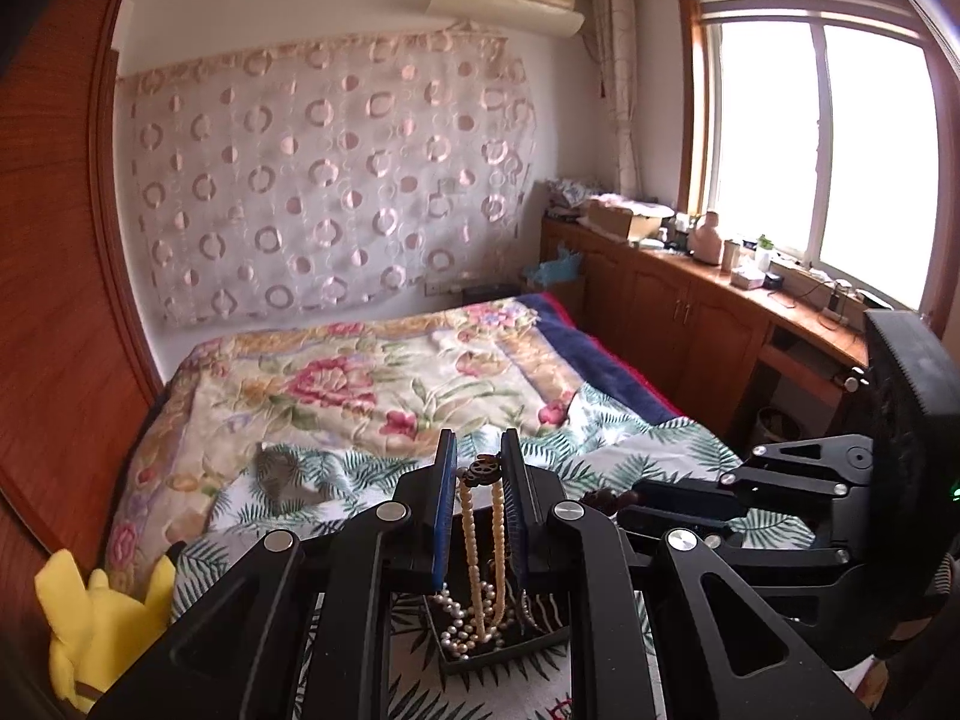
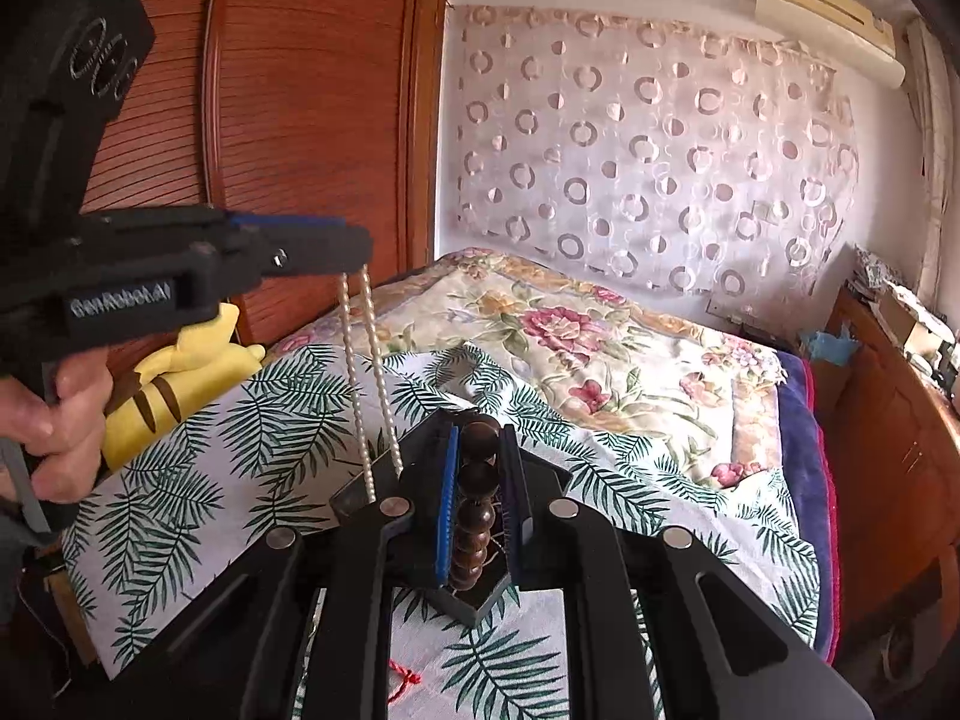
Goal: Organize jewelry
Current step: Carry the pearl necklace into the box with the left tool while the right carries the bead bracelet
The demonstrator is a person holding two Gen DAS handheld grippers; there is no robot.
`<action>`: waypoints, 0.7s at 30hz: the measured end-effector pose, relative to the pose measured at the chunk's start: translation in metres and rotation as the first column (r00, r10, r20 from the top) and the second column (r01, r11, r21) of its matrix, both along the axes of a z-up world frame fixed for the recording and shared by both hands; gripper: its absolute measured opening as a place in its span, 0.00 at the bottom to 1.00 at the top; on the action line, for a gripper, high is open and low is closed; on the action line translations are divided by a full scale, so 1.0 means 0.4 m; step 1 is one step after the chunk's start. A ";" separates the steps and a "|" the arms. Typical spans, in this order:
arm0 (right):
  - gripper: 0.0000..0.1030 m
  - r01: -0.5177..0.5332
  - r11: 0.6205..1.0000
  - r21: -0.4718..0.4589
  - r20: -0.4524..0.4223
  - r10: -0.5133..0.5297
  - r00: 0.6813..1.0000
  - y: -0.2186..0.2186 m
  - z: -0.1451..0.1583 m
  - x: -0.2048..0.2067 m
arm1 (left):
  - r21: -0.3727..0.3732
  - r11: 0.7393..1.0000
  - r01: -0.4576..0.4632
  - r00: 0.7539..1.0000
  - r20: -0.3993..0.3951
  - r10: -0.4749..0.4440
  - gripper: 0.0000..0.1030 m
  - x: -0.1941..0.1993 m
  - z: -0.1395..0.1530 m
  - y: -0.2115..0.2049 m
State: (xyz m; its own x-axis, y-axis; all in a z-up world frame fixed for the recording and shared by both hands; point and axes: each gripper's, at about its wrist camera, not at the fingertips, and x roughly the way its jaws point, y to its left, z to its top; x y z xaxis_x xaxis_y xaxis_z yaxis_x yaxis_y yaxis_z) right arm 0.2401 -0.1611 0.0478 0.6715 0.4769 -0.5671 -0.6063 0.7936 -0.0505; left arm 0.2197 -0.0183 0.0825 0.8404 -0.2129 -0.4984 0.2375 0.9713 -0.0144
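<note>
Left claw [image 1: 480, 468] is clamped on the clasp of a cream bead necklace [image 1: 480, 546], whose doubled strand hangs straight down into a black tray [image 1: 510, 648] on the bed [image 1: 360, 384]. Right claw [image 2: 480, 462], level and pointing forward, grips a dark wooden bead bracelet [image 2: 477, 510] hanging vertically over a black box [image 2: 474, 600]; beside it the left hand [image 2: 54, 414] holds its claw horizontal.

Right claw [image 2: 480, 483] clamped on dark wooden bead string [image 2: 477, 504] above black tray [image 2: 474, 603].
</note>
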 end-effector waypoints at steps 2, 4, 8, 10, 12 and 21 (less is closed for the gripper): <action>0.14 0.003 1.000 0.004 -0.013 -0.003 1.000 0.004 -0.013 0.012 | 0.006 1.000 -0.009 1.000 -0.016 0.009 0.14 0.020 -0.020 0.008; 0.14 0.006 1.000 0.007 -0.029 -0.005 1.000 0.011 -0.032 0.023 | 0.014 1.000 -0.017 0.999 -0.033 0.018 0.14 0.038 -0.044 0.013; 0.14 0.004 1.000 0.007 -0.072 -0.004 0.997 0.027 -0.074 0.045 | 0.025 0.999 -0.031 0.997 -0.067 0.032 0.14 0.064 -0.092 0.025; 0.15 0.007 1.000 0.005 -0.093 -0.006 0.996 0.035 -0.100 0.055 | 0.030 0.999 -0.032 0.996 -0.083 0.035 0.14 0.073 -0.113 0.029; 0.14 0.007 1.000 0.005 -0.115 -0.006 0.993 0.043 -0.121 0.062 | 0.034 0.999 -0.031 0.994 -0.100 0.034 0.14 0.080 -0.136 0.034; 0.15 0.009 1.000 -0.013 -0.161 -0.011 0.987 0.052 -0.189 0.074 | 0.043 0.999 -0.010 0.986 -0.163 0.017 0.14 0.080 -0.230 0.029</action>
